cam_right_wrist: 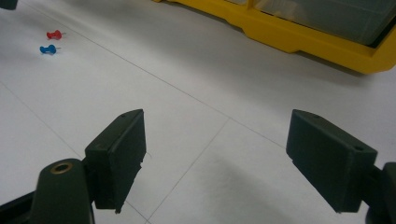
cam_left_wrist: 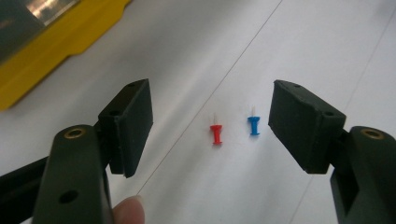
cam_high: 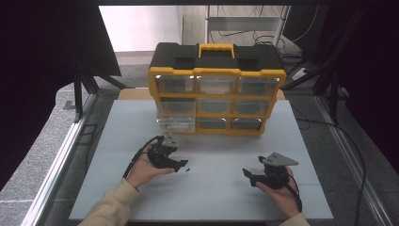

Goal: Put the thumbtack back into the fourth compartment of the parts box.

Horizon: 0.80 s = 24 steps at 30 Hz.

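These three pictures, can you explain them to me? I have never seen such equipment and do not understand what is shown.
A person sits at a white table and holds a hand-operated grasping tool in each hand: the left tool and the right tool. One picture comes from a camera above the table. The other two come from cameras mounted on each tool, looking along its two black jaws. Both tools are open and hold nothing. A yellow-and-black drawer organizer stands at the back. Two small pushpins lie side by side, a red pushpin and a blue pushpin, just ahead of the left tool's jaws.
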Each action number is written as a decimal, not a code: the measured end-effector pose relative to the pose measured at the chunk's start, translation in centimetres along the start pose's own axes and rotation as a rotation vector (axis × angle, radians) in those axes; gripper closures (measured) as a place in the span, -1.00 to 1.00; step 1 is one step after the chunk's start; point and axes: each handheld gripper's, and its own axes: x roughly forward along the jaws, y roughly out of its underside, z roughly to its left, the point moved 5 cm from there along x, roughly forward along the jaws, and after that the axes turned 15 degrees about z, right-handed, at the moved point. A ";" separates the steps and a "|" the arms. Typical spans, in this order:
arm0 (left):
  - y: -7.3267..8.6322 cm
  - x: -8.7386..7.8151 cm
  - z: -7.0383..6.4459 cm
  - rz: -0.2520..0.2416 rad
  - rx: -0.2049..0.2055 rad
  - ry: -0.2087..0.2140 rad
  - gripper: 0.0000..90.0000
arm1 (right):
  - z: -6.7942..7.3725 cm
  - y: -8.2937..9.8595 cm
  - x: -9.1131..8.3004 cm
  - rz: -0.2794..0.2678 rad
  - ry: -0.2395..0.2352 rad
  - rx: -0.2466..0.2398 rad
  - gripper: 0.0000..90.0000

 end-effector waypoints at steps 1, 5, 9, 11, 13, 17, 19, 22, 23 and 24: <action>0.1 0.2 0.1 0.009 0.003 0.000 -0.32 | 0.0 0.0 0.0 0.000 0.000 0.001 -0.56; 0.2 0.7 0.1 0.021 -0.004 0.005 -0.31 | 0.0 0.0 0.0 0.000 0.000 0.001 -0.56; 0.1 1.2 0.1 0.033 0.000 -0.002 -0.31 | 0.0 0.0 0.0 0.000 0.001 0.000 -0.56; 0.1 1.5 0.1 0.043 0.000 -0.005 -0.31 | 0.0 0.0 0.0 0.000 0.001 0.001 -0.56; 0.1 1.7 0.2 0.048 -0.001 -0.006 -0.31 | 0.0 0.0 0.0 0.001 0.001 0.000 -0.56; 0.2 2.1 0.4 0.062 -0.003 -0.008 -0.31 | 0.0 0.0 0.0 0.002 0.001 0.001 -0.56; 0.2 2.3 0.4 0.067 -0.004 -0.008 -0.31 | 0.0 0.0 0.0 0.002 0.001 0.000 -0.56; 0.2 2.5 0.5 0.075 -0.002 -0.008 -0.31 | 0.0 0.0 0.0 0.003 0.004 -0.002 -0.56; 0.2 2.6 0.5 0.077 -0.002 -0.008 -0.31 | 0.0 0.0 0.0 0.004 0.003 -0.003 -0.56; 0.2 2.6 0.5 0.079 -0.002 -0.008 -0.31 | 0.0 0.0 0.1 0.005 0.006 -0.005 -0.56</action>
